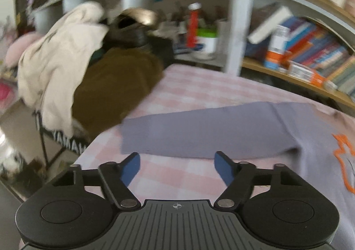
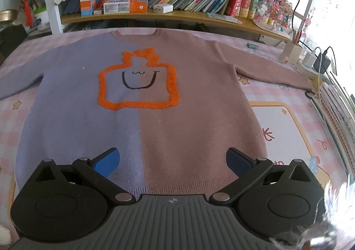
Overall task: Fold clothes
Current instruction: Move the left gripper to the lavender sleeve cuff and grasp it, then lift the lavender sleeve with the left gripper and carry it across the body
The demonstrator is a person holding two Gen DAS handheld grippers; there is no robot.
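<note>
A sweater lies flat on the desk, front side up. Its left half is purple and its right half is dusty pink. An orange shape with a smile sits in the middle. The neck is at the far edge, near the bookshelf. The bottom hem is at the near edge.

The right claw hangs over the bottom hem, right in the middle. Its jaws are wide apart and hold nothing. There is bare checked cloth to the right of the sweater, up to the books and chargers at the desk's right edge.

The left claw is over bare checked cloth, just in front of the purple sleeve. The sleeve lies stretched out flat. Its cuff end is close to the desk's left edge. This claw is empty too, with a gap between its jaws. Past that edge, a pile of clothes sits on a chair.
</note>
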